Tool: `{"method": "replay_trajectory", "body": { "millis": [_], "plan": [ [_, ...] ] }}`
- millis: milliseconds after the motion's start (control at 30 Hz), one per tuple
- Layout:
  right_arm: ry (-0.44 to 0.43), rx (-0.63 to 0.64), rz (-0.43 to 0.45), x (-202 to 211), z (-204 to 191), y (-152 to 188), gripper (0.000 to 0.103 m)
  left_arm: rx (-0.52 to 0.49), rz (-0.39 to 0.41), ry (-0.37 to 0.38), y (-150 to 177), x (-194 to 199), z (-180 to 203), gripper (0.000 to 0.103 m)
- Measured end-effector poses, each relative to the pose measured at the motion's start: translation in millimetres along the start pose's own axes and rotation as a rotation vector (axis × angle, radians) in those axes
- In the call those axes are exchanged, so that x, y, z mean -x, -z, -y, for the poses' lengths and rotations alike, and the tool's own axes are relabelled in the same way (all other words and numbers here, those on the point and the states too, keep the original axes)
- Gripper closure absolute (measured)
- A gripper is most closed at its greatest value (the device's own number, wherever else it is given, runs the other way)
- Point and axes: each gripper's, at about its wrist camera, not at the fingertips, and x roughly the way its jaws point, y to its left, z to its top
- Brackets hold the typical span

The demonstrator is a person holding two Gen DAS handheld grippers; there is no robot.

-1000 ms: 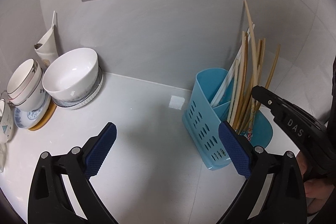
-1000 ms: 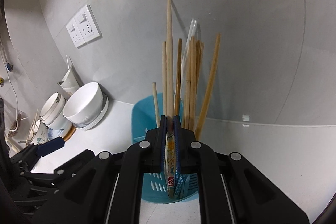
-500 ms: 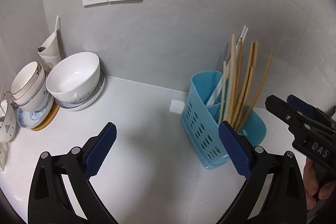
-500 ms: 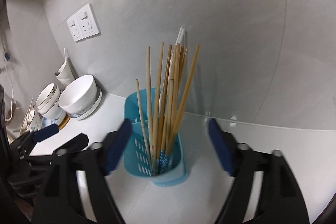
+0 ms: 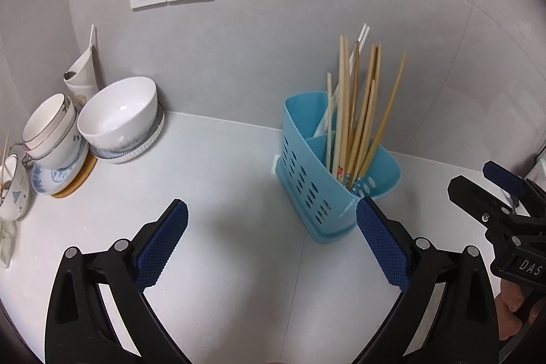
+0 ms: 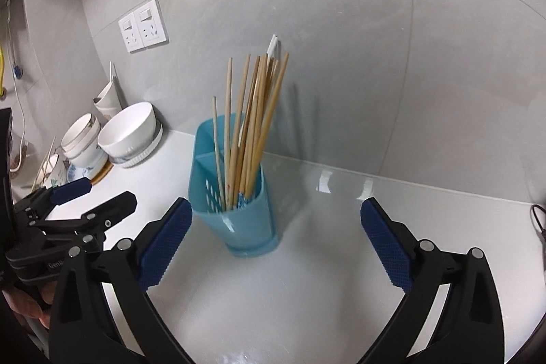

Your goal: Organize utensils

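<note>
Chopsticks [image 6: 250, 128] upright in blue holder [image 6: 235, 217], both grippers' jaws wide, empty (right's just opened); cable [image 6: 538, 222] only in right view.

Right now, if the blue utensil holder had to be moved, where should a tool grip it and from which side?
Judging by its shape, grip the blue utensil holder across its narrow width, low on the walls, coming level from the front. The wooden chopsticks fan out above the rim of the near compartment, so a top approach would likely knock them. The right tool is open, wider than the holder and facing it.
</note>
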Motion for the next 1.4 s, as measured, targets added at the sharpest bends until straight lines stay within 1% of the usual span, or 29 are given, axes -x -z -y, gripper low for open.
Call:
{"method": "replay_trajectory", "body": {
  "millis": [233, 400, 1400],
  "plan": [
    [0.009, 0.01, -0.02, 9.0, 6.6, 12.8, 0.008, -0.004, -0.023, 0.006, 17.3, 10.3, 7.6, 0.006],
    [0.017, 0.011, -0.025, 10.4, 9.3, 16.1, 0.008, -0.001, -0.03, 0.009, 23.7, 13.3, 10.4, 0.006],
    [0.039, 0.01, -0.076, 0.1, 11.6, 19.1, 0.008, -0.027, -0.014, 0.021, 21.0, 13.3, 18.9, 0.006]
  ]
}}
